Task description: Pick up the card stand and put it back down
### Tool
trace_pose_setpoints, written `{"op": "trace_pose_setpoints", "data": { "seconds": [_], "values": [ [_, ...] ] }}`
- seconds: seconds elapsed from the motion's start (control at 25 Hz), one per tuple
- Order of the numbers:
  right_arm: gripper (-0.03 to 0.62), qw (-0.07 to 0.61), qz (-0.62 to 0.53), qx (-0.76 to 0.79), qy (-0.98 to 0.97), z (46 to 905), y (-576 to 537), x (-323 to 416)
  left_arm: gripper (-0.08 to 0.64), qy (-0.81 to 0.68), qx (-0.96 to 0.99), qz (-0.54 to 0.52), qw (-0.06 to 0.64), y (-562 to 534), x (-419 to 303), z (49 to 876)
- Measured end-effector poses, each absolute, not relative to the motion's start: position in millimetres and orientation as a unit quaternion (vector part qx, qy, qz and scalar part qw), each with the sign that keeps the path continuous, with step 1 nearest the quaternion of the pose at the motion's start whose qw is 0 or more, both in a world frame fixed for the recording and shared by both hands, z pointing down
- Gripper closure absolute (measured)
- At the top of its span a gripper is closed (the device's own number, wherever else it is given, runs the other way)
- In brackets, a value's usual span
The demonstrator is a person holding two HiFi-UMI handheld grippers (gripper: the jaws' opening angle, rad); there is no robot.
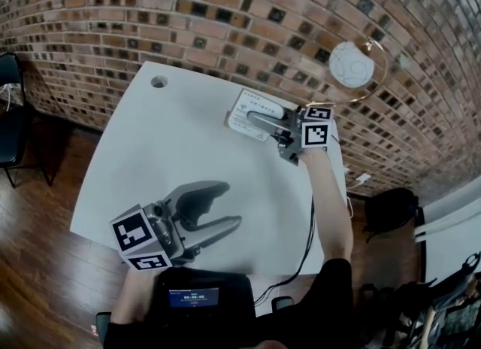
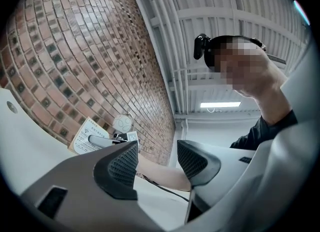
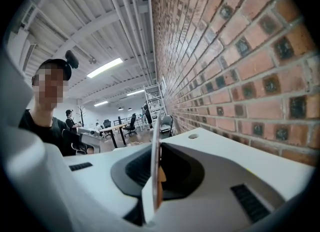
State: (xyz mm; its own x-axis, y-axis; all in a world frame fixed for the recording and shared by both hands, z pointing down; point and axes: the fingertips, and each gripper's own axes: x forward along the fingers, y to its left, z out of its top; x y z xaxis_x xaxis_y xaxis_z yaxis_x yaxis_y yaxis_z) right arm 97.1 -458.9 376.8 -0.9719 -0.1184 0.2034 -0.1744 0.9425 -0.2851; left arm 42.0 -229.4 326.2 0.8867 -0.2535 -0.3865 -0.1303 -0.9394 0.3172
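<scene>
The card stand (image 1: 244, 110), a white printed card with a wifi symbol, is at the far right part of the white table (image 1: 165, 152). My right gripper (image 1: 255, 120) is shut on it, reaching in from the right. In the right gripper view the card stand (image 3: 156, 146) shows edge-on, pinched between the dark pads of the right gripper (image 3: 157, 176). Whether its base touches the table I cannot tell. My left gripper (image 1: 231, 204) hovers open over the near table edge, with nothing between its fingers. The left gripper view shows the left gripper (image 2: 157, 163) open, with the card stand (image 2: 87, 136) far off.
A brick wall (image 1: 225, 16) runs right behind the table. A cable hole (image 1: 158, 82) sits at the table's far left corner. A white ball lamp (image 1: 351, 64) hangs by the wall. A black chair (image 1: 9, 114) stands left; a black cable (image 1: 304, 242) crosses the right table edge.
</scene>
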Motion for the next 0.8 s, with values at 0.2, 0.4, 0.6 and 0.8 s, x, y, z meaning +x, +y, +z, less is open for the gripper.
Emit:
{"op": "trace_pose_setpoints", "data": {
  "seconds": [0.2,0.4,0.6,0.8],
  "values": [
    [0.566,0.099,0.161,0.078,-0.979,391,-499,106,0.319,-0.098,0.961,-0.215,0.141,-247,43,322],
    [0.566,0.102,0.159,0.078,-0.979,392,-534,105,0.319,-0.097,0.962,-0.209,0.148,-266,47,325],
    [0.566,0.109,0.152,0.064,-0.98,381,-560,106,0.319,-0.1,0.96,-0.206,0.16,-284,54,333],
    [0.565,0.119,0.145,0.051,-0.981,374,-578,98,0.319,-0.102,0.961,-0.192,0.171,-293,63,345]
  ]
}}
